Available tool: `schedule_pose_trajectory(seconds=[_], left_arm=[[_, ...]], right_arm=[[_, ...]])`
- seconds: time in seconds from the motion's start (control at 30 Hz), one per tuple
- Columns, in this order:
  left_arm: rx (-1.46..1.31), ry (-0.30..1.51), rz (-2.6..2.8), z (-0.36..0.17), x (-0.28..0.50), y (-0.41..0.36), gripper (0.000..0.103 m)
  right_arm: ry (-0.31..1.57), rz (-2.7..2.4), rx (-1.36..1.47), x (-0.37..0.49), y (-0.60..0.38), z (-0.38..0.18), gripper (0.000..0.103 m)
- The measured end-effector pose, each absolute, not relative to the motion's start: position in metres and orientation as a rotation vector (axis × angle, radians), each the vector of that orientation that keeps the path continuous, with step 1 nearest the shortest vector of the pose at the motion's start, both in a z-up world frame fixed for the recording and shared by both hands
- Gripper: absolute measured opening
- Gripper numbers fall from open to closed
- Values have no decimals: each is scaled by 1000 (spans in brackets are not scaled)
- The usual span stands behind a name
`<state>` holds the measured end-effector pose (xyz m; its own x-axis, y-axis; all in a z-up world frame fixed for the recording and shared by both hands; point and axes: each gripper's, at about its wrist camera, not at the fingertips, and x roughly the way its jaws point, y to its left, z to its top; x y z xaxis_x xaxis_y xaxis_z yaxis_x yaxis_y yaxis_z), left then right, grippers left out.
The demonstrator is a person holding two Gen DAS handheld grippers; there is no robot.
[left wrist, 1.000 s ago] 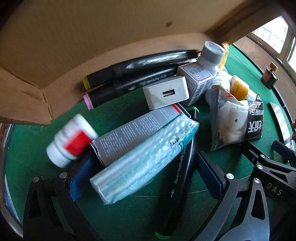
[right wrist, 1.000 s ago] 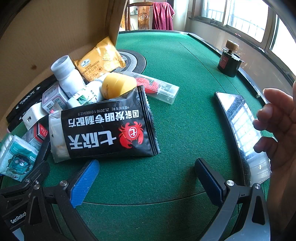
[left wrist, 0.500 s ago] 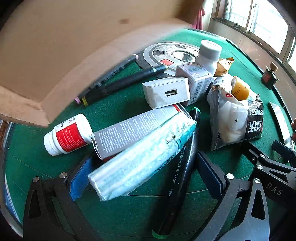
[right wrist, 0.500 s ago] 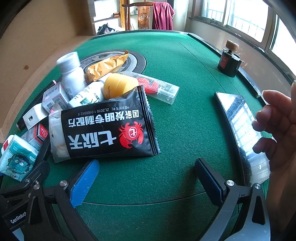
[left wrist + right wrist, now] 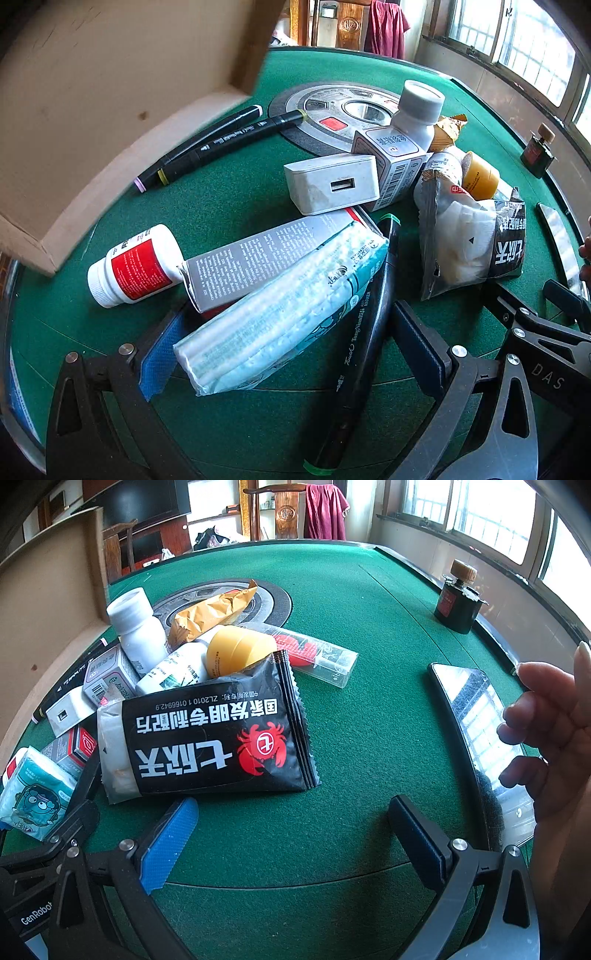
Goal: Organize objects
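A pile of small goods lies on the green felt table (image 5: 369, 609). In the left wrist view my left gripper (image 5: 288, 332) is open, and a pale blue tissue pack (image 5: 280, 314) and a black marker (image 5: 362, 339) lie loose between its fingers. A grey carton (image 5: 266, 258), a red-labelled white bottle (image 5: 136, 266) and a white USB charger (image 5: 332, 184) sit just beyond. My right gripper (image 5: 291, 830) is open over bare felt, just in front of a black snack bag (image 5: 214, 738). A tilted cardboard box (image 5: 110, 92) fills the upper left.
Two black markers (image 5: 207, 147) lie by the box. A white bottle (image 5: 136, 627), a yellow capsule (image 5: 236, 651), a tan wrapper (image 5: 210, 609) and a clear case (image 5: 321, 657) crowd behind the bag. On the right lie a phone (image 5: 480, 738), a person's hand (image 5: 554, 738) and a dark bottle (image 5: 458, 602).
The cardboard box has swung up and away to the left, uncovering the two markers and the table's round centre disc. The red-labelled bottle has rolled and settled. Both grippers stayed put.
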<state>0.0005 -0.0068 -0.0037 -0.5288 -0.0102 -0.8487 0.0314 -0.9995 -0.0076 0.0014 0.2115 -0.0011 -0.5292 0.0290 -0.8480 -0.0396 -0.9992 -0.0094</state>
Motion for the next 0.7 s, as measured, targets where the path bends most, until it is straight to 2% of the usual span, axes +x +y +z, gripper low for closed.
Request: schedule_pose_trajectory(seconds=[0.7], left_arm=[[1513,34,-2726,-4,1,-7,103]], right_arm=[[16,2714,-1504,2,212,-1,103]])
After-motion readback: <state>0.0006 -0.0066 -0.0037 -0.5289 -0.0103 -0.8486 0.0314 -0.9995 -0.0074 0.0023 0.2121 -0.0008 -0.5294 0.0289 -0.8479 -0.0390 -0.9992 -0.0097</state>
